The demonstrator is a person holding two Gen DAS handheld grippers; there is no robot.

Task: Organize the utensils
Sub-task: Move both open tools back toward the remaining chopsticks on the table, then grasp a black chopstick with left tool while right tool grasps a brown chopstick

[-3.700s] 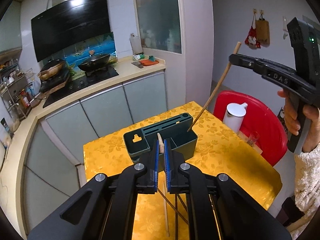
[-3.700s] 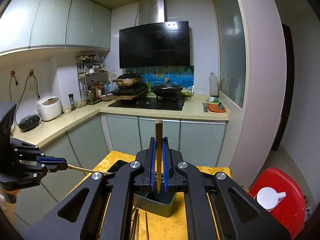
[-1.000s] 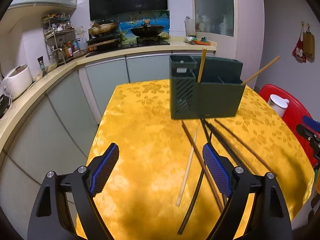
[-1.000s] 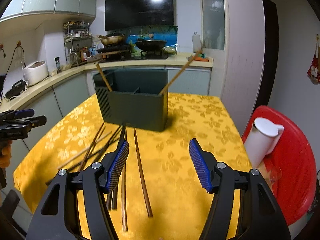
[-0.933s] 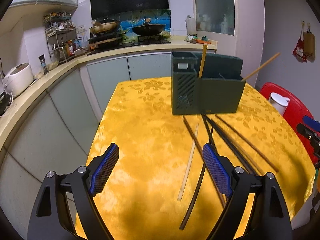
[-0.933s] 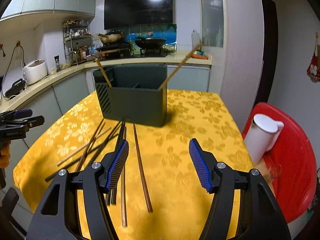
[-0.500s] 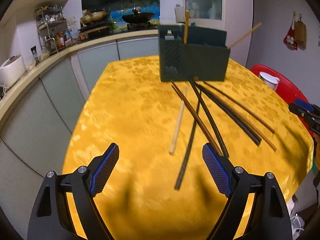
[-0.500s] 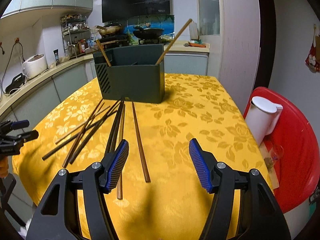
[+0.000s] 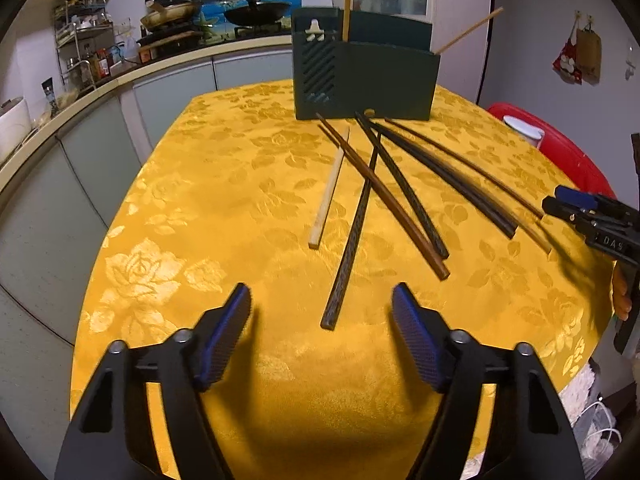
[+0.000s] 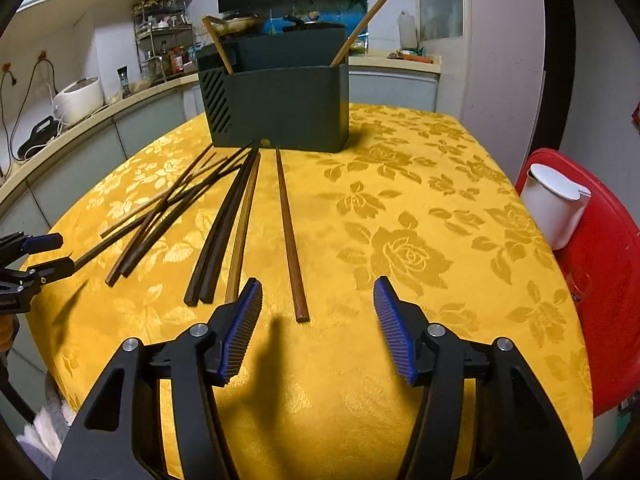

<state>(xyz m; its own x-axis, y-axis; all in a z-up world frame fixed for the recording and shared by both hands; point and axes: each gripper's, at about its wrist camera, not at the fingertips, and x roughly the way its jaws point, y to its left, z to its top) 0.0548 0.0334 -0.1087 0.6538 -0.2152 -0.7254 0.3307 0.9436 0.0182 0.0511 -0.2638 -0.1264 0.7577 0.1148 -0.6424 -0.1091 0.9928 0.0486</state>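
Brown chopstick [image 10: 291, 236] lies just ahead, between the closing, empty right hand-held gripper's [image 10: 318, 312] jaws

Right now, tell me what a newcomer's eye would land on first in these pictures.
The bright yellow floral tablecloth fills both views, with loose chopsticks fanned across it. Behind them, at the far end, stands a dark green utensil holder with two wooden chopsticks leaning out of it. In the foreground, the right tool is closing over the near end of a brown chopstick, not yet gripping.
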